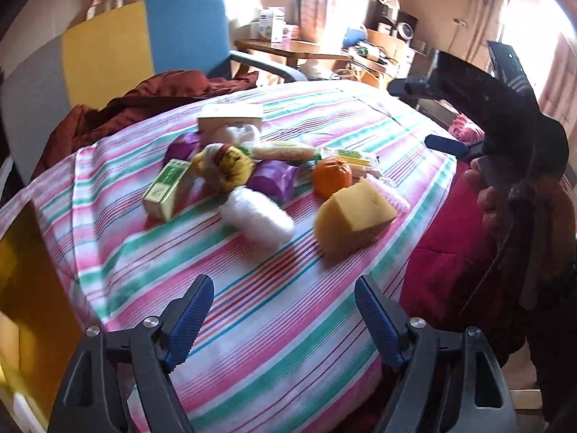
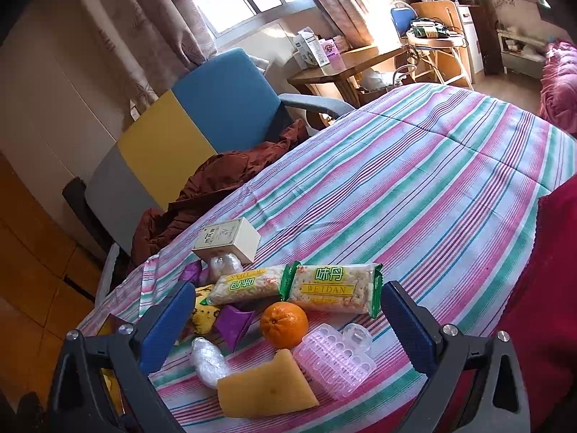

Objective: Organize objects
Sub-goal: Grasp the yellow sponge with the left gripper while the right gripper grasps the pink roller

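Left wrist view: the left tool hangs with its two blue pads spread wide, nothing between them, above the striped sheet of a bed. Ahead of it lies the pile. Nearest, ahead and to the right, sits one yellow sponge; ahead and slightly left lies one white wrapped roll. Beyond the sponge is one orange, with a pink plastic tray partly hidden behind the sponge. Farther off to the left stands one green box, then one yellow toy, two purple pieces, two cracker packs lying end to end, and one beige box at the far end. The right tool shows far right, held in a hand; its fingers look apart.

Right wrist view: the right tool is spread wide and holds nothing. Between its pads lie the orange, the sponge, the pink tray and one clear round cap touching the tray. Just inside the left pad lie the roll, a purple piece and the toy. Straight ahead, beyond the orange, the two cracker packs lie side by side; beyond them stands the beige box, a small clear wrapped lump against it. A chair stands beyond the bed.
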A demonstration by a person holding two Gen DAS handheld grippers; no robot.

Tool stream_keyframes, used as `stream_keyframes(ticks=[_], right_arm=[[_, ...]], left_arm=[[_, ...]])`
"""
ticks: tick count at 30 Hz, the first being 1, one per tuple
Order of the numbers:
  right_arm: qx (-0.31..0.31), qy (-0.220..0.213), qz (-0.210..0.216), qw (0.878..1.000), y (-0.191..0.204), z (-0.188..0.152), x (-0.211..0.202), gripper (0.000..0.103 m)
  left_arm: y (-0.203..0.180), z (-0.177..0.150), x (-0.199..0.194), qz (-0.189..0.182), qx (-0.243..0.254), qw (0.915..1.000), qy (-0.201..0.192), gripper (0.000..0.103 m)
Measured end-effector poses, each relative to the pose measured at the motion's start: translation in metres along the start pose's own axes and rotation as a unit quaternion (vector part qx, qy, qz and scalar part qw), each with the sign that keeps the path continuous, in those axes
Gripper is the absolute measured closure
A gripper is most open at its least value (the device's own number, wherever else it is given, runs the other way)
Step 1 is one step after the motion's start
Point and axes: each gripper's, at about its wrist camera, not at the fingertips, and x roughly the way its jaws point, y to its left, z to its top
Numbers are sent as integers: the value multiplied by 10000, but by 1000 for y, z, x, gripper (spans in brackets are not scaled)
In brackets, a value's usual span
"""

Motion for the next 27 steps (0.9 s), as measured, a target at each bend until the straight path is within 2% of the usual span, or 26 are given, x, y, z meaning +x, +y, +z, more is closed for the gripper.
stream_keyframes(ticks=[4, 6, 10, 14, 17, 19, 20, 21, 24, 27], right_arm=[[234, 4, 163, 9996, -8, 0, 0, 0], [321, 33, 235, 9992, -11, 0, 1, 0], [421, 87, 325, 9985, -14, 1, 3, 0], [461, 179, 393, 9980, -15, 1, 6, 0], [509, 248, 430, 9975, -17, 1, 8, 0], [537, 288, 465, 9971, -18, 1, 10, 0], [546, 300, 457, 9970, -18, 1, 10, 0], [546, 305, 465, 9970, -18, 1, 11, 0], [536, 343, 476, 9968, -19, 2, 12, 0], [564, 399, 491, 9964, -19, 2, 14, 0]], left_arm=[[-25, 20, 21, -191, 548, 9983, 84, 19], [-34, 29, 32, -316, 826, 9960, 92, 14], [-49, 42, 56, -405, 1270, 9908, 219, 13], [-60, 49, 80, -476, 1621, 9850, 358, 13], [-63, 52, 99, -524, 1636, 9838, 507, 13], [-60, 52, 107, -594, 1547, 9845, 578, 17], [-58, 50, 108, -714, 1446, 9852, 579, 31], [-56, 47, 106, -896, 1338, 9854, 555, 39], [-53, 37, 91, -801, 1313, 9875, 335, 45], [-46, 22, 71, -835, 1134, 9898, 206, 46]])
